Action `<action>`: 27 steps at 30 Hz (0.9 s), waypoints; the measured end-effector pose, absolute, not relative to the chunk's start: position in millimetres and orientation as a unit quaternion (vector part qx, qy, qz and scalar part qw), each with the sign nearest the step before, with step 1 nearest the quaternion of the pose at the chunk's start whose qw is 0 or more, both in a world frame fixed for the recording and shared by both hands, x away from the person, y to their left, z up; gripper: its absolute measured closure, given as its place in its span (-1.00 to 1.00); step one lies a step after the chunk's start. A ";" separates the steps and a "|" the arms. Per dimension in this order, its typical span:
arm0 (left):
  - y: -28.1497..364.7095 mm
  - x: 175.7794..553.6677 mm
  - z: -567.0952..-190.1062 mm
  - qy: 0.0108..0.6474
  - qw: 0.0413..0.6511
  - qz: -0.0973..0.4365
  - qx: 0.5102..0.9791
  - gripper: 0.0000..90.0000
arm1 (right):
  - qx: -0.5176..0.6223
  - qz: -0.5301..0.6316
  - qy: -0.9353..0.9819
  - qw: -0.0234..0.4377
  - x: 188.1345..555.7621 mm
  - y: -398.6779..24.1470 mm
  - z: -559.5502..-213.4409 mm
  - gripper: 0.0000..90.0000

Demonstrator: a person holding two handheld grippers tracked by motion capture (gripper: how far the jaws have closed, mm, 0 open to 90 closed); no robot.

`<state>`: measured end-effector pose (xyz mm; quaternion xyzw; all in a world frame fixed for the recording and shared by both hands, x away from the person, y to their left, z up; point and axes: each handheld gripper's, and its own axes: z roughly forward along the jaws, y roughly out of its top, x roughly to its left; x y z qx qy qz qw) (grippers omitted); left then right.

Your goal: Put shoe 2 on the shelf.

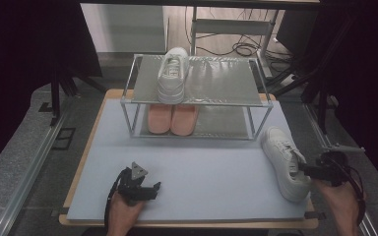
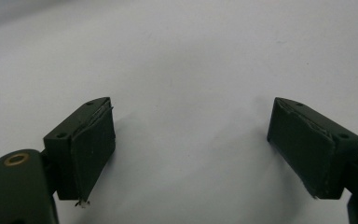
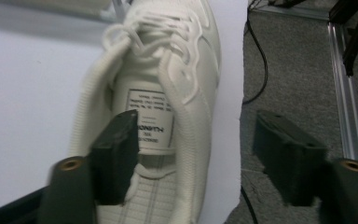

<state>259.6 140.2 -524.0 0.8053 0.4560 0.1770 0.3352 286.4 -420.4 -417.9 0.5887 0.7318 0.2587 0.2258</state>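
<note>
1. Right gripper (image 3: 196, 154) sits at the right edge of the table (image 1: 202, 172), jaws wide apart and straddling the outer side wall of a white sneaker (image 3: 168, 93): one jaw is inside the shoe opening over the insole, the other hangs outside, off the mat edge above the grey floor (image 3: 298, 70). Jaws not closed on the wall.
2. Left gripper (image 2: 191, 149) is near the front-left of the mat, jaws wide, nothing btwn them, just bare pale mat surface below.
3. The sneaker lies on the mat at the right, toe pointing away twd the rack, heel twd the person's right hand (image 1: 342, 199).
4. Metal two-shelf rack (image 1: 194, 93) stands at the back centre of the table. Top shelf carries a second white sneaker (image 1: 173, 73), heel facing front. Lower shelf holds a pair of pink shoes (image 1: 173, 118), side by side.
5. Rack's front-right post is near the sneaker's toe. Cables (image 1: 246, 49) lie on the floor behind the rack.
</note>
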 end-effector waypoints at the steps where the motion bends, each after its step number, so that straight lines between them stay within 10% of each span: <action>1: 140.2 259.6 -524.0 0.456 0.335 0.177 0.805 -0.67 | 0.587 0.255 0.736 0.221 287.8 -420.8 -419.9 -0.06; 15: 140.2 259.5 -524.0 0.456 0.335 0.177 0.805 -0.67 | 0.578 0.234 0.748 0.227 293.7 -420.7 -430.9 0.78; 27: 140.3 259.7 -524.0 0.456 0.334 0.177 0.806 -0.67 | 0.580 0.249 0.739 0.238 280.1 -424.0 -424.9 0.89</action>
